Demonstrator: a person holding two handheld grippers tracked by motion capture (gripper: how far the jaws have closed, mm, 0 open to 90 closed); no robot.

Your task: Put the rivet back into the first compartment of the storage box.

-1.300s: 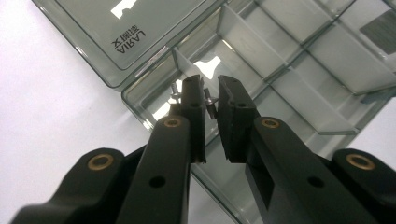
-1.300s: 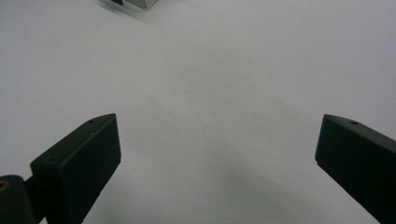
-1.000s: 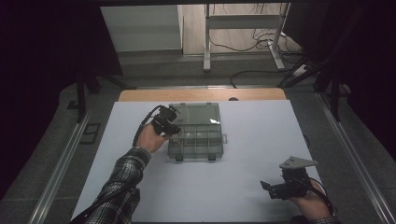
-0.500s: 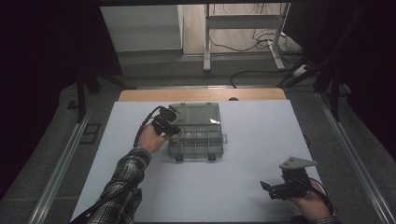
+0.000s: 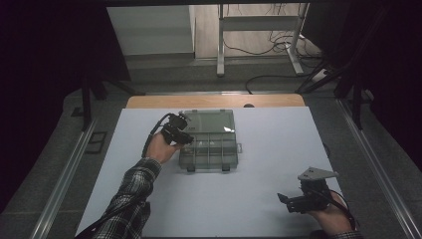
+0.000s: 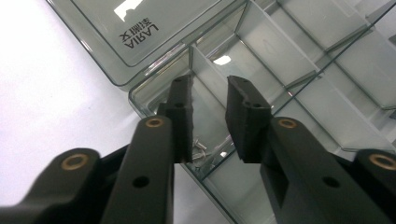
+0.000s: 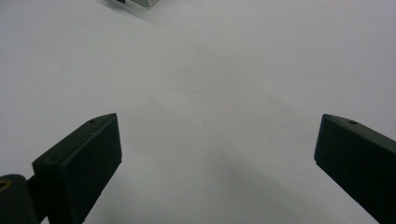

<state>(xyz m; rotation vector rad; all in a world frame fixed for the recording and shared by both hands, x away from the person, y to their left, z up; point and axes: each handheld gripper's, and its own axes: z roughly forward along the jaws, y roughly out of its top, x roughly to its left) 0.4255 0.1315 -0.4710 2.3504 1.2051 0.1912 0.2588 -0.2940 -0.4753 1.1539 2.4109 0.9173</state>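
L gripper [image 6: 209,119]: jaws part-open w/ a narrow gap, have just been opening; nothing clamped, pads free. Tips hang over the corner compartment of the clear organiser box [image 5: 209,147]; small metal screws [image 6: 201,150] lie on that compartment's floor, seen thru the gap just below the tips. Can't tell if the tips touch a wall. Box lid [image 6: 135,28] is swung open & lies flat just beyond the tips, "LARIA" label on it. Other compartments to the side of the jaws look bare. In the high view the L gripper [image 5: 178,133] sits at the box's near-left corner, L hand [image 5: 160,147] behind it, plaid sleeve [image 5: 130,194] running back.

R gripper [image 7: 215,154]: jaws wide apart, released, holding nothing, pointed at bare white table [image 7: 210,84]. In the high view the R gripper [image 5: 304,196] is well apart from the box, low over the table.
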